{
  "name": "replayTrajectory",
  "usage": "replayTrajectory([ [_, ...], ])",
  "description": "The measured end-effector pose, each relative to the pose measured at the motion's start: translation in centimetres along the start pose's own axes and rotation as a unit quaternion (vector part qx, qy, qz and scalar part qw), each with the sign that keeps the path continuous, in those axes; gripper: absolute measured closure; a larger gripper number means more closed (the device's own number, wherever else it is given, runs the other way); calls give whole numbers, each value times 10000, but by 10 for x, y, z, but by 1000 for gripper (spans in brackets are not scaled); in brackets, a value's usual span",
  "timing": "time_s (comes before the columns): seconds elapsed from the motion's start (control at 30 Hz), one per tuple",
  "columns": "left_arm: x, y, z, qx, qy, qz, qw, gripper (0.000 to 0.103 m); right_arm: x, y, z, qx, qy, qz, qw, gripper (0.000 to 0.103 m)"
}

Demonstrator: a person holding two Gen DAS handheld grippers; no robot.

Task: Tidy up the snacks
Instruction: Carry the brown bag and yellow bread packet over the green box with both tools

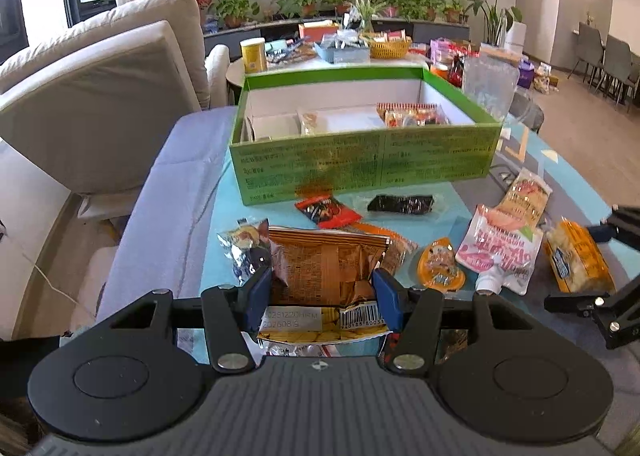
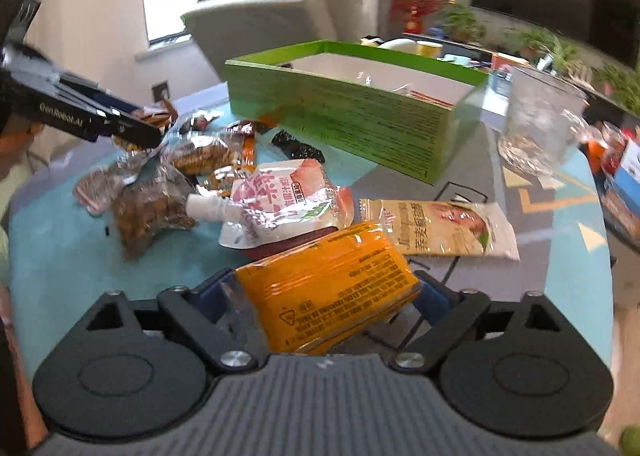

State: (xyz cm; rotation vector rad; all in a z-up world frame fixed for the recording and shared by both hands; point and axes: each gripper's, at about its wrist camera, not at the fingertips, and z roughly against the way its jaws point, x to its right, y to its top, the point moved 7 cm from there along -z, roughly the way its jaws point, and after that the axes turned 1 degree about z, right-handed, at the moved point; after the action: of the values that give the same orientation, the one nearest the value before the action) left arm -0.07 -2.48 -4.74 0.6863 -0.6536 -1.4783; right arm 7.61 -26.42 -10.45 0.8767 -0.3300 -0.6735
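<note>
- My left gripper has its fingers closed on the sides of a brown packet, partway open across its crumpled width; it sits low centre in the left view.
- My right gripper has an orange pack between its fingers, pressed in at both ends and tilted, in the lower middle of the right view.
- The green box stands on the desk in mid-frame, open, with a few snacks already inside.
- Loose snacks lie between me and the box: a pink pouch, a white sachet, a black packet.
- Risk: the brown packet is soft film, so it may buckle and slip out as I lift.
- Risk: the orange pack is gripped askew and slick; it could twist free.
- Risk: carrying either one low could clip the box's near wall or sweep the loose snacks.
- Risk: the clear cup, right of the box, could be knocked by my right hand.
</note>
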Motion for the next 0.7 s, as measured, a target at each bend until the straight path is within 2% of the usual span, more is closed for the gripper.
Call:
replayTrajectory([
  [0.27, 0, 18, 18, 392, -107, -65, 9992, 51, 14, 17, 21, 625, -407, -469, 9961, 42],
  [0.53, -1, 51, 9, 717, -132, 33, 9973, 51, 19, 77, 22, 1513, -841, -803, 9816, 42],
  [0.7, -4, 70, -2, 869, -47, 62, 9962, 51, 32, 105, -2, 1611, -1070, -1112, 9748, 42],
])
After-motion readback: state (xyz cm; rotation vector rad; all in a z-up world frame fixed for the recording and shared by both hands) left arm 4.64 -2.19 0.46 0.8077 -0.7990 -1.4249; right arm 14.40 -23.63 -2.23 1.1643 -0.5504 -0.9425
